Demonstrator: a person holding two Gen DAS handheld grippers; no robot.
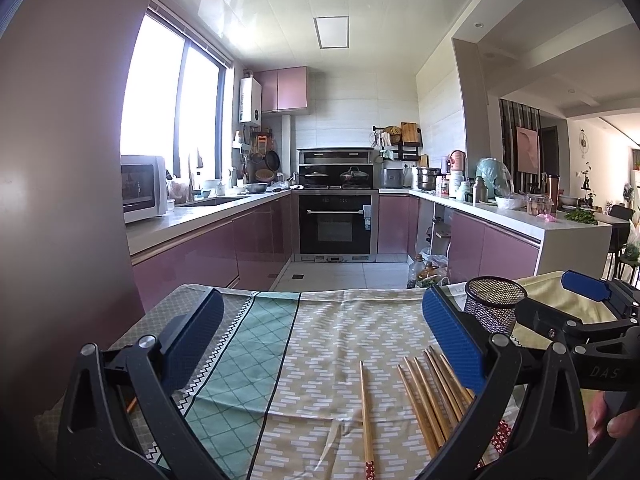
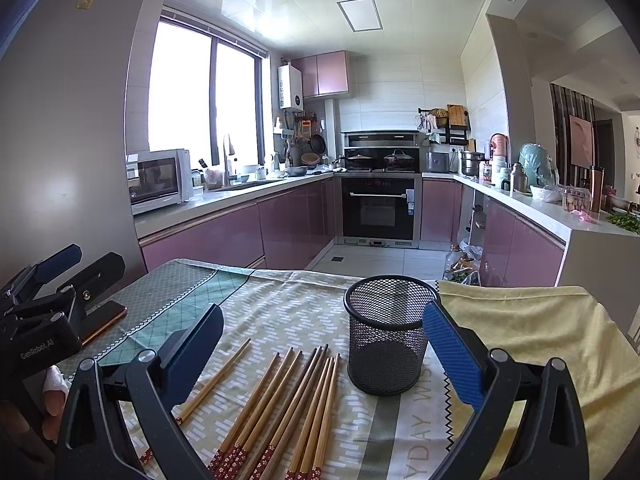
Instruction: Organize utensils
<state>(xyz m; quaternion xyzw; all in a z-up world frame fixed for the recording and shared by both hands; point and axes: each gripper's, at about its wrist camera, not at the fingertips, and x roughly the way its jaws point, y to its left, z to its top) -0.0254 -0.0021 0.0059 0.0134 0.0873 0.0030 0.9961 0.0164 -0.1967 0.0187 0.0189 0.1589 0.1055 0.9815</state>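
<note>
Wooden chopsticks (image 2: 280, 412), ends cropped, perhaps ten; both grippers' jaws wide, empty.

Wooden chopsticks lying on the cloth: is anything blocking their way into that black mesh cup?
Nothing visible does. The wooden chopsticks with red patterned ends lie flat on the patterned tablecloth, just left of the upright black mesh cup; its mouth is open and empty.
</note>
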